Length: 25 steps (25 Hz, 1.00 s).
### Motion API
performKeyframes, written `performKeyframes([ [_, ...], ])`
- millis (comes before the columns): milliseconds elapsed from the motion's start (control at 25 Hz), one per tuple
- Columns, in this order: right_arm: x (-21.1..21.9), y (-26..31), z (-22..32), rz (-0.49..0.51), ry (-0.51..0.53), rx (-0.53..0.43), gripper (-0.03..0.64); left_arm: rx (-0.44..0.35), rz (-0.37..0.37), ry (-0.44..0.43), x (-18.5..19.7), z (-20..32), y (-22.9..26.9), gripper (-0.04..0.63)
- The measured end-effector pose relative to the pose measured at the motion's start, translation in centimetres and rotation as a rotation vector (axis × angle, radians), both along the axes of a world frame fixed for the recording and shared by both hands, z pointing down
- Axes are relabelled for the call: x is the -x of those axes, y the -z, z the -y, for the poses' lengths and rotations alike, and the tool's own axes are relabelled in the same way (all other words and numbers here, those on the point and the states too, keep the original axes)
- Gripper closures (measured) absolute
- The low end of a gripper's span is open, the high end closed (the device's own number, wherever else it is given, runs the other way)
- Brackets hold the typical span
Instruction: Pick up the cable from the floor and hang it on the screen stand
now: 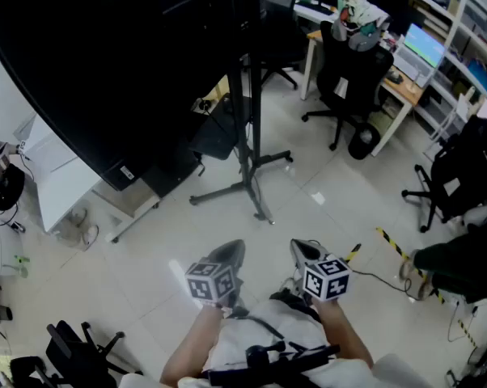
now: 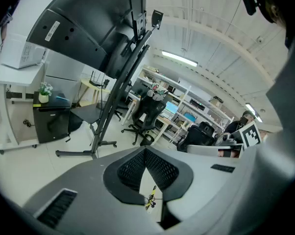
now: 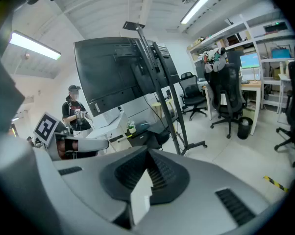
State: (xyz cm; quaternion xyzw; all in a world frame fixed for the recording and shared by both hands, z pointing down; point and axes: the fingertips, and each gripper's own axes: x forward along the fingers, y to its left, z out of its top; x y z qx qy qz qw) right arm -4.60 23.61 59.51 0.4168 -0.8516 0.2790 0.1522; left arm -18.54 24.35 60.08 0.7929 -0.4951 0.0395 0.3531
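Ahead, flat black screen [image 1: 106, 63] on slim tubular stand [image 1: 248, 148]; glossy floor [image 1: 324, 217].

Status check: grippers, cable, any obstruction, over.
Left hand-held gripper shut, empty; right hand-held gripper shut, empty. Cable on the floor, not yet picked up. Screen stand ahead; office chair beyond it, off the path.

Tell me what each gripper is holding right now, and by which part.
Nothing is held. The left gripper and the right gripper are both shut and empty.
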Motion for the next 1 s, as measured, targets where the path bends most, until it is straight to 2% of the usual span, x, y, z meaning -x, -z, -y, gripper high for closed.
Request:
performKeyframes([
  [360,-4.6,-0.8,0.2,0.035,-0.015,0.012,0.604,0.039,0.009,0.026,-3.4,-0.2,-1.4,0.595],
  [720,-10.3,-1.9,3.5,0.05,-0.032,0.023,0.604,0.053,0.04,0.064,-6.4,2.9,-2.6,0.595],
  [1000,-13.2,-2.3,5.6,0.059,0.002,0.025,0.604,0.067,0.075,0.113,-8.0,5.0,-3.3,0.595],
])
